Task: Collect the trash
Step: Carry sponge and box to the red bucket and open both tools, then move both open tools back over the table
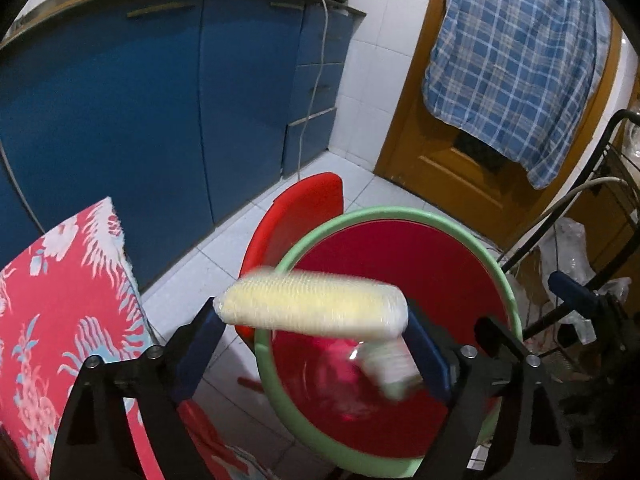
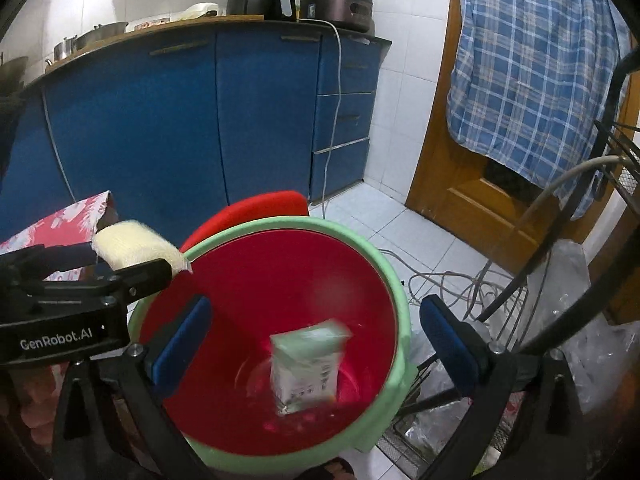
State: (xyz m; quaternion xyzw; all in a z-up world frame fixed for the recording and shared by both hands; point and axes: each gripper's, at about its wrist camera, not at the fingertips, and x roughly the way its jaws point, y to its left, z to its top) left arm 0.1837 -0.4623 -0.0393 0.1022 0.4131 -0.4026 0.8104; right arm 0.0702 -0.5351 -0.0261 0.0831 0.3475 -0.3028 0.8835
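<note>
**Corn cob and carton poised over the bin as both grippers stand wide**

A pale corn cob [image 1: 314, 306] spans the left gripper [image 1: 316, 344] crosswise, its ends at the two blue pads, blurred as if in motion; whether the pads press on it cannot be told from either view. It hangs over the near-left edge of the trash bin [image 2: 394, 280], a red-lined tub with a green rim. In the right wrist view the cob's end sits just at the rim, partly outside it, above the corner of a red floral cloth [image 1: 60, 300].

The right gripper [image 2: 312, 340] stands wide open and grips nothing. A small white-and-green carton [image 2: 308, 364] shows between and beyond its pads, upright and blurred, low inside the bin's red liner.

The risk, judged from this moment, lies with the cob: let go this close to the rim, it could strike the green edge and roll out onto the cloth, the red stool [image 1: 296, 216] behind the bin, or the tiled floor [image 1: 224, 264]. A cob clinging to one pad would swing down unevenly and worsen that. Loose cables [image 2: 452, 280] and a wire rack [image 2: 616, 152] crowd the bin's right side, where a sweeping right gripper might snag.
</note>
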